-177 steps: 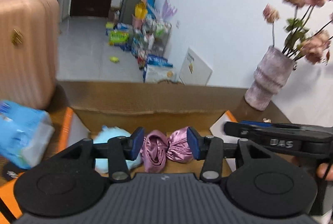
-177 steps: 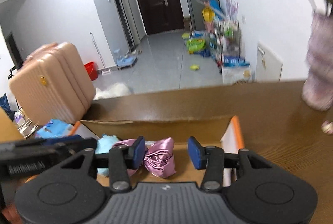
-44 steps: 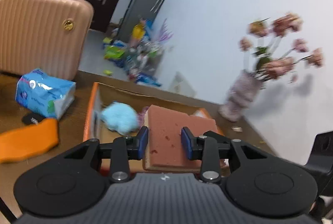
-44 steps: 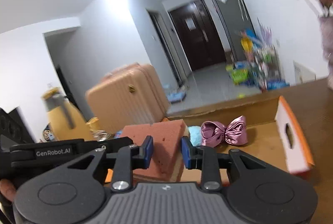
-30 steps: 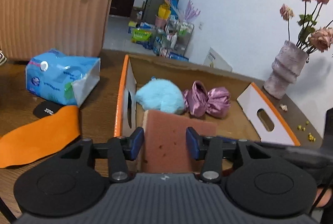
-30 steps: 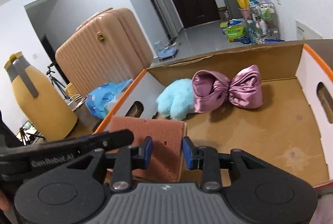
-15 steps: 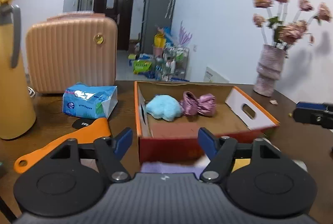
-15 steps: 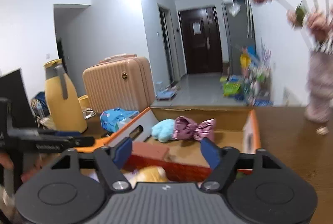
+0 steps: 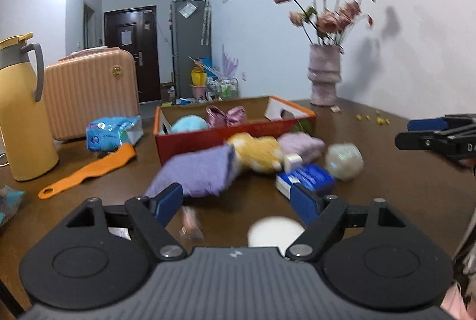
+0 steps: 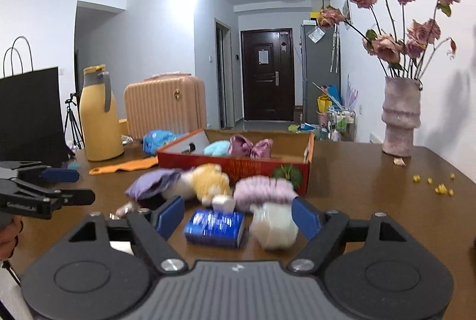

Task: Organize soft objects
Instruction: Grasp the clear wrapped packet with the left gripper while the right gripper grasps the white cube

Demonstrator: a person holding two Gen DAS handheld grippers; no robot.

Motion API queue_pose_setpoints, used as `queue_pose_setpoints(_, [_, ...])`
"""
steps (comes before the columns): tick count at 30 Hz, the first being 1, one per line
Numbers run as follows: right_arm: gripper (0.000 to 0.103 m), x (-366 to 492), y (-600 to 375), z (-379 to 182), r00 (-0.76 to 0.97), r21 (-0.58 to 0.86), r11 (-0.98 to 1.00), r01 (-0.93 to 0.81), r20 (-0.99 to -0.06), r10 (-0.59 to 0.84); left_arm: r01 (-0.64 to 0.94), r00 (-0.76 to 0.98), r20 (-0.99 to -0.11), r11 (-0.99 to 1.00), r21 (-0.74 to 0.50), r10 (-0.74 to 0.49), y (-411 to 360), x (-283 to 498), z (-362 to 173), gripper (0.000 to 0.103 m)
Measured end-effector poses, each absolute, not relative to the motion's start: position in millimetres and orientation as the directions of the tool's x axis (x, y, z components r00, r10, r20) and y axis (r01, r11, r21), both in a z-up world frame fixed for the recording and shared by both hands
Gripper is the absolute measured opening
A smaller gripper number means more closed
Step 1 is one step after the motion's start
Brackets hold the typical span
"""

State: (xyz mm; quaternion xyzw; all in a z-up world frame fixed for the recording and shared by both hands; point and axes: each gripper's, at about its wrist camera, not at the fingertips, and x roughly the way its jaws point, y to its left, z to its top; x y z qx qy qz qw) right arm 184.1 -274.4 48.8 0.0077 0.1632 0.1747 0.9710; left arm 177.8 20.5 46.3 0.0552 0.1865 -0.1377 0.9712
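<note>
the soft things lie in a loose heap on the brown table [image 9: 401, 186], just in front of the near wall of the orange-rimmed cardboard box [image 9: 235, 135]: a purple cloth [image 9: 196, 174] on the left, a yellow plush toy [image 9: 255, 151] in the middle touching it, a lilac fluffy piece [image 9: 302, 143] to its right, and a whitish round puff [image 9: 343, 160] nearest the right edge of the heap. a blue packet [image 9: 306, 178] lies in front of the plush. inside the box a light blue plush [image 9: 189, 123] and a pink satin bow [image 9: 227, 114] sit side by side toward the far wall.

the left wrist view alone shows a pale round disc [image 9: 275, 232] on the table close under the tool, and the right gripper [image 9: 431, 135] at its right border. the right wrist view alone shows a green pumpkin picture [image 10: 287, 172] on the box's near right corner, a black paper bag [image 10: 29, 111] at the table's left edge, and the left gripper [image 10: 44, 183] low on the left.

the left gripper, seen from its own camera [image 9: 236, 201], is spread wide, holding nothing, above the table before the purple cloth. the right gripper [image 10: 238, 214] is likewise spread wide and empty, with the blue packet [image 10: 214, 227] and the puff [image 10: 275, 226] framed between its pads but apart from them.

outward: an orange shoehorn [image 9: 89, 171] and a blue tissue pack [image 9: 111, 135] left of the box, a yellow thermos [image 9: 20, 108] at the left edge, a pink suitcase [image 9: 89, 90] behind, a vase of dried roses [image 9: 324, 79] at the far right corner.
</note>
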Motion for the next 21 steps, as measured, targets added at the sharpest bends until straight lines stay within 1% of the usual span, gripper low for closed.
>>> queue_pose_setpoints(3, [0.079, 180.4, -273.8, 35.8, 0.879, 0.091, 0.940, -0.329, -0.335, 0.340, 0.288, 0.888, -0.390, 0.956, 0.062, -0.242, 20.1, 180.2, 39.4, 0.081])
queue_pose_setpoints(6, [0.079, 185.5, -272.2, 26.4, 0.873, 0.111, 0.942, -0.317, -0.354, 0.335, 0.261, 0.884, -0.413, 0.964, 0.043, -0.221, 28.4, 199.9, 34.1, 0.079])
queue_pose_setpoints(8, [0.078, 193.5, -267.9, 21.0, 0.869, 0.120, 0.941, -0.316, -0.362, 0.338, 0.234, 0.870, -0.455, 0.972, 0.036, -0.192, 32.1, 220.9, 26.1, 0.071])
queue_pose_setpoints(9, [0.078, 198.7, -264.3, 18.3, 0.865, 0.121, 0.940, -0.319, -0.367, 0.341, 0.228, 0.858, -0.479, 0.973, 0.031, -0.186, 33.6, 233.0, 19.8, 0.069])
queue_pose_setpoints(11, [0.078, 209.2, -256.4, 12.4, 0.859, 0.120, 0.937, -0.328, -0.376, 0.348, 0.219, 0.830, -0.531, 0.975, 0.028, -0.171, 33.5, 254.4, 7.4, 0.061])
queue_pose_setpoints(12, [0.077, 216.1, -252.2, 11.0, 0.856, 0.117, 0.936, -0.332, -0.380, 0.351, 0.213, 0.818, -0.552, 0.977, 0.029, -0.162, 33.2, 264.7, 1.2, 0.059])
queue_pose_setpoints(13, [0.076, 223.9, -247.5, 9.9, 0.853, 0.113, 0.935, -0.337, -0.384, 0.354, 0.205, 0.805, -0.573, 0.978, 0.025, -0.154, 33.8, 274.1, -3.8, 0.056])
queue_pose_setpoints(15, [0.072, 243.4, -236.7, 9.1, 0.848, 0.104, 0.932, -0.347, -0.389, 0.359, 0.207, 0.778, -0.603, 0.978, -0.014, -0.173, 39.5, 288.0, -9.3, 0.050])
queue_pose_setpoints(16, [0.071, 253.7, -231.7, 9.1, 0.847, 0.100, 0.932, -0.349, -0.393, 0.359, 0.209, 0.776, -0.601, 0.977, -0.037, -0.189, 43.2, 291.9, -9.7, 0.044])
queue_pose_setpoints(17, [0.068, 266.3, -226.1, 9.7, 0.846, 0.095, 0.932, -0.350, -0.396, 0.358, 0.208, 0.778, -0.597, 0.977, -0.049, -0.195, 46.6, 295.3, -9.7, 0.037])
queue_pose_setpoints(18, [0.066, 279.6, -219.9, 10.1, 0.843, 0.090, 0.932, -0.352, -0.402, 0.357, 0.209, 0.779, -0.595, 0.977, -0.051, -0.198, 49.2, 298.8, -10.1, 0.033])
queue_pose_setpoints(19, [0.065, 291.0, -214.2, 9.9, 0.839, 0.087, 0.932, -0.352, -0.412, 0.356, 0.214, 0.777, -0.596, 0.975, -0.056, -0.205, 52.1, 302.6, -10.8, 0.025])
queue_pose_setpoints(21, [0.056, 317.5, -203.2, 6.8, 0.821, 0.090, 0.931, -0.355, -0.447, 0.356, 0.224, 0.767, -0.597, 0.970, -0.095, -0.236, 57.8, 305.9, -11.7, 0.022])
